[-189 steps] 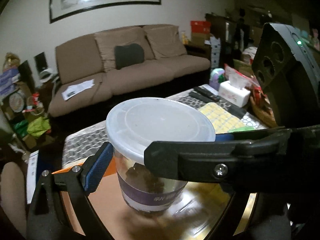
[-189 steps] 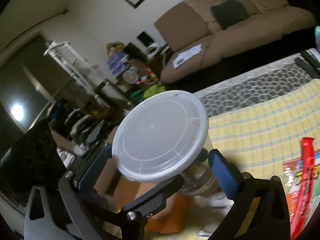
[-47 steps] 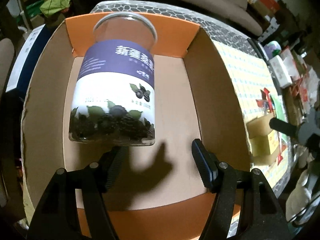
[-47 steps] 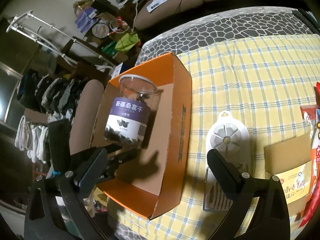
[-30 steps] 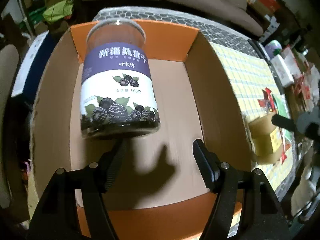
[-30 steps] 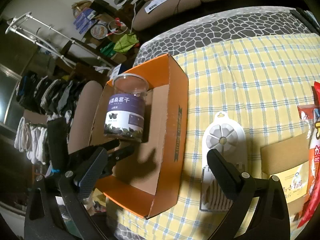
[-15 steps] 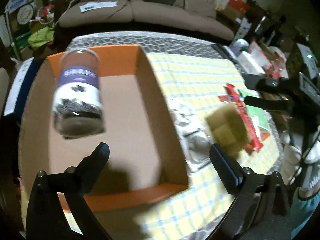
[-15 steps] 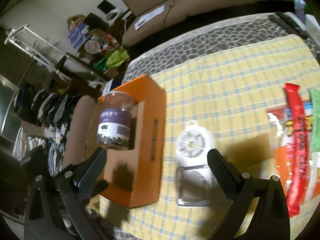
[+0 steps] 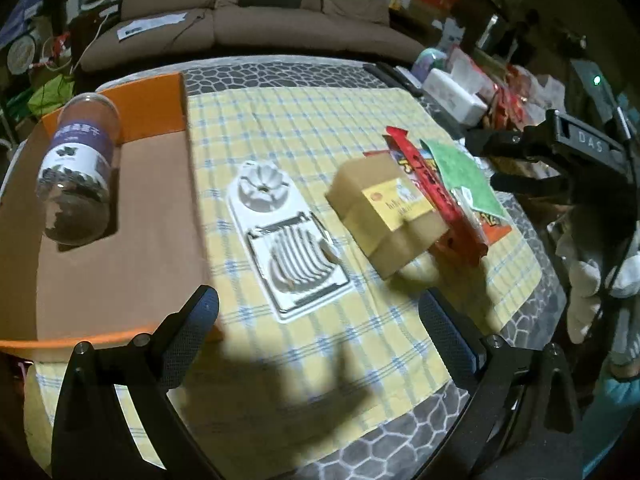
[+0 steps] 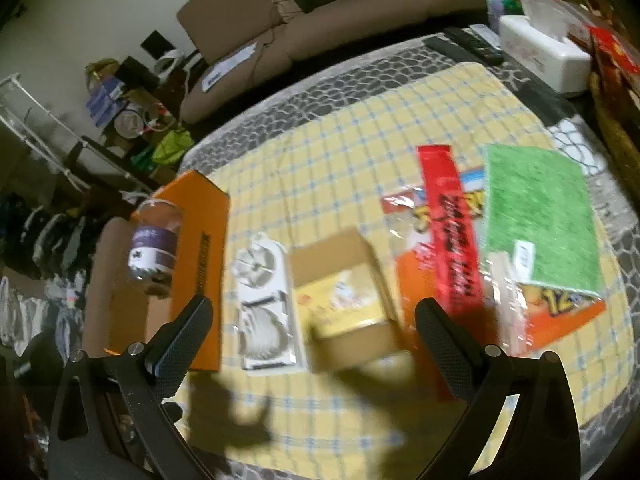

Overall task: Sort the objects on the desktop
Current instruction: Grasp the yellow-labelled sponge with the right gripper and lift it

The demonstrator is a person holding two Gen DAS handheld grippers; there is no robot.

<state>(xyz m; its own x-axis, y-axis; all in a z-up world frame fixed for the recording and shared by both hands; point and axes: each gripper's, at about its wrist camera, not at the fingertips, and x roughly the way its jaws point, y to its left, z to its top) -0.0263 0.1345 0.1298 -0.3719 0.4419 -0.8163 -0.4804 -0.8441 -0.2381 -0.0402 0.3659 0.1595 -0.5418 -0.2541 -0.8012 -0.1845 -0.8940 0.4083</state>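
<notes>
A clear jar of dark dried berries with a purple label (image 9: 76, 176) (image 10: 154, 252) stands in the orange cardboard box (image 9: 152, 112) (image 10: 204, 248) at the left. On the yellow checked cloth lie a white egg slicer (image 9: 284, 236) (image 10: 266, 308), a tan carton with a yellow label (image 9: 388, 212) (image 10: 344, 300), a red snack packet (image 9: 432, 184) (image 10: 452, 232) and a green scouring pad (image 9: 464, 172) (image 10: 540, 216). My left gripper (image 9: 318, 308) hangs open and empty above the cloth, near the slicer. My right gripper (image 10: 314, 312) is open and empty over the tan carton.
A white tissue box (image 10: 544, 52) and black remote controls (image 10: 464, 48) sit at the table's far right, among cluttered packets. A brown sofa (image 9: 248, 28) stands beyond the table. The cloth's near edge meets a grey pebble-patterned tabletop (image 9: 360, 452).
Both views have swung right, away from the orange box toward the items on the cloth. The left jaws have spread wider, and the jar stays standing in the box.
</notes>
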